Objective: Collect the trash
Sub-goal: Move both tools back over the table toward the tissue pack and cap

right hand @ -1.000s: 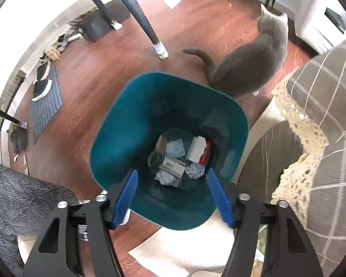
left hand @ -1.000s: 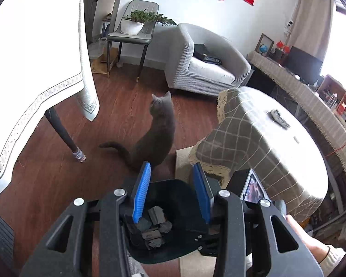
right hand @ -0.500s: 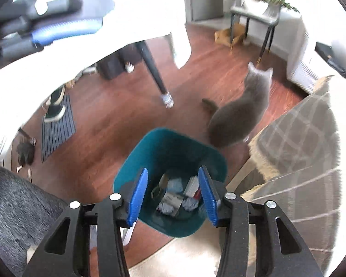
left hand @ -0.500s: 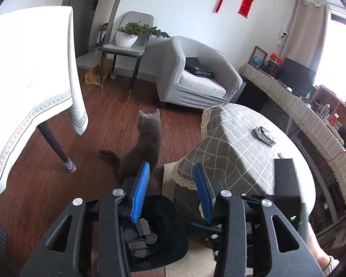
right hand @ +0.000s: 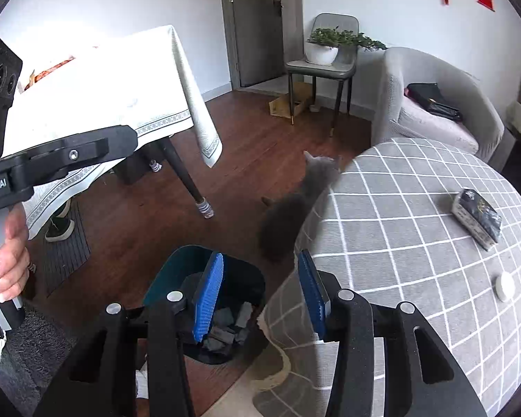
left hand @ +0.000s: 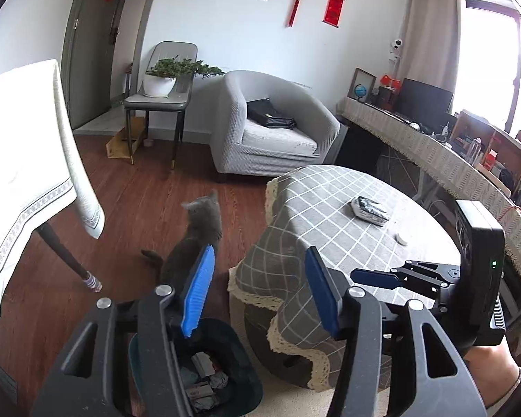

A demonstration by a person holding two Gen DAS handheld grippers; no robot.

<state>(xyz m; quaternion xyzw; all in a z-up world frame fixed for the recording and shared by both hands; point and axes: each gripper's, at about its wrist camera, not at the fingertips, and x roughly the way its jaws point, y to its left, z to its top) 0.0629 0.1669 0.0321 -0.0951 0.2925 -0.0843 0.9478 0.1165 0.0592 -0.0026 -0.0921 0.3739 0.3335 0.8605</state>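
Holding both tools above the floor, I find my left tool (left hand: 257, 292) released and empty, its jaws having just been opening. My right tool (right hand: 260, 295) is likewise released, gripping nothing. The teal bin (right hand: 177, 271) stands on the floor beside the checked bench's (right hand: 416, 208) near edge, trash (right hand: 225, 330) inside it.

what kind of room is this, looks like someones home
Most likely a lived-in living room in a home. A grey armchair stands by the wall, a round table with a checked cloth fills the middle, and a grey cat sits on the wooden floor near a teal trash bin.
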